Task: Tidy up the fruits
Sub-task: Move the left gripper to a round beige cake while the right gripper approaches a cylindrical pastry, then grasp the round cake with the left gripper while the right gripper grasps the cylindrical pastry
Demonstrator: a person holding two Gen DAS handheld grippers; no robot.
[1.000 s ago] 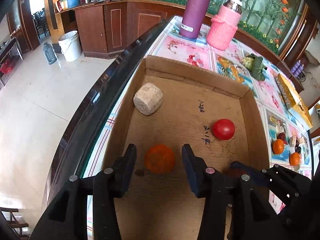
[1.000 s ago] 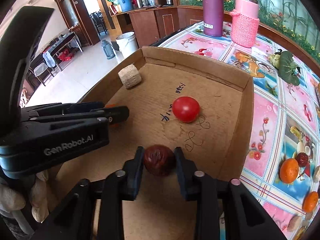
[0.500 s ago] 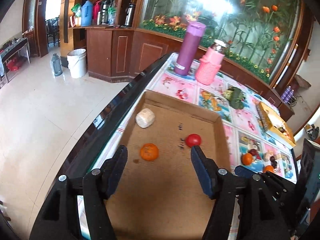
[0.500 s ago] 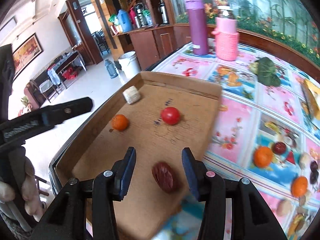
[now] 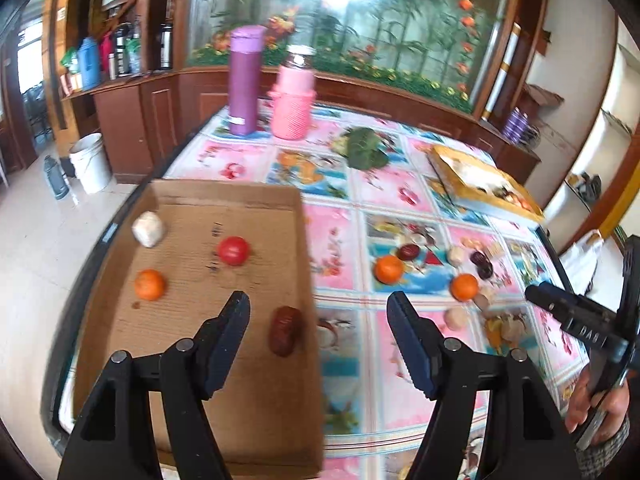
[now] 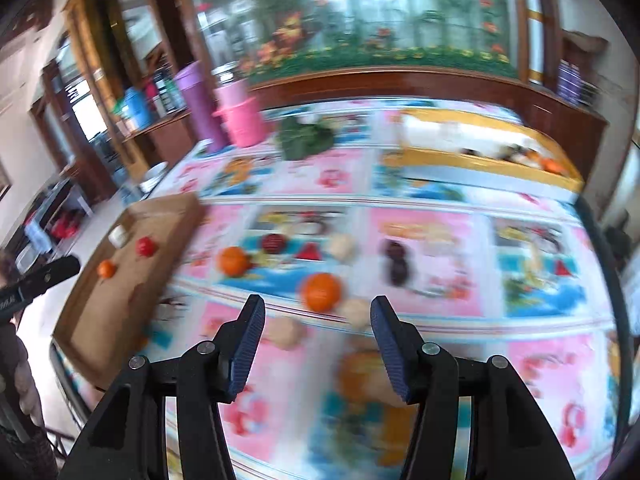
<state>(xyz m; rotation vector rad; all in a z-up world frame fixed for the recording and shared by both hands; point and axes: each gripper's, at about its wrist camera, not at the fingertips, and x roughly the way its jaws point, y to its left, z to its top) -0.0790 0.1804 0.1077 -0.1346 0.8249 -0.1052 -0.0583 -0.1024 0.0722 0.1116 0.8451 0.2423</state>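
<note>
A cardboard tray (image 5: 192,408) lies on the table's left side. In it lie an orange (image 5: 149,284), a red tomato (image 5: 233,251), a dark red date (image 5: 284,330) and a pale lump (image 5: 148,223). My left gripper (image 5: 318,320) is open and empty above the tray's right wall. My right gripper (image 6: 316,320) is open and empty above the tablecloth, just short of an orange (image 6: 321,292). Another orange (image 6: 233,260), dark dates (image 6: 396,260) and pale round fruits (image 6: 286,332) lie loose on the cloth. The right wrist view is blurred.
A purple flask (image 5: 245,80) and a pink knitted jar (image 5: 294,100) stand at the back. A green vegetable (image 5: 366,148) lies behind the fruit. A yellow box (image 5: 480,184) holding more fruit sits at the back right. The table's left edge drops to the floor.
Both grippers have pulled back from the tray and swung right. The right gripper let go of the date, which now lies in the tray. The left gripper opened wider.
</note>
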